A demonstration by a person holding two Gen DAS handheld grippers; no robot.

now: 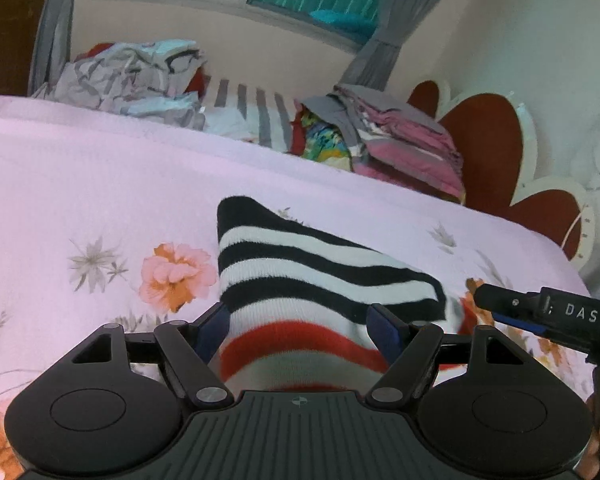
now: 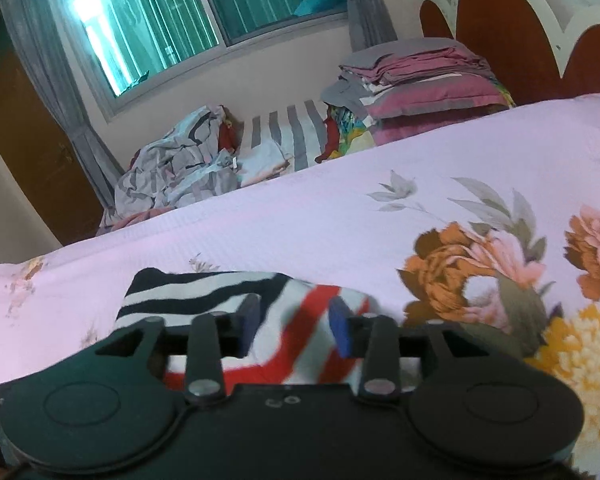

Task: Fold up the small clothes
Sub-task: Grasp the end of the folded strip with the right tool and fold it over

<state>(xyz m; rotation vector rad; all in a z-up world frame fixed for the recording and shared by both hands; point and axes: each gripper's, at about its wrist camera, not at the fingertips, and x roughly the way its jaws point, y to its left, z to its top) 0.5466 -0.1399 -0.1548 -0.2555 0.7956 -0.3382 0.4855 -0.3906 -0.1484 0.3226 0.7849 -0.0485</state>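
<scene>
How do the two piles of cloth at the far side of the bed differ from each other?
The crumpled pile lies loose and wrinkled, while the folded stack is laid in neat flat layers. The crumpled pile is mostly pale grey and white; the folded stack is mostly pink with grey. The crumpled pile lies nearer the curtain, the folded stack nearer the headboard. Both rest beyond the floral bedspread, below the window.

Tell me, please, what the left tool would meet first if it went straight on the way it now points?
Most likely the striped sock: it already lies between the left tool fingers and stretches ahead of them. Beyond it is only the bedspread. Depth is hard to judge here.
</scene>
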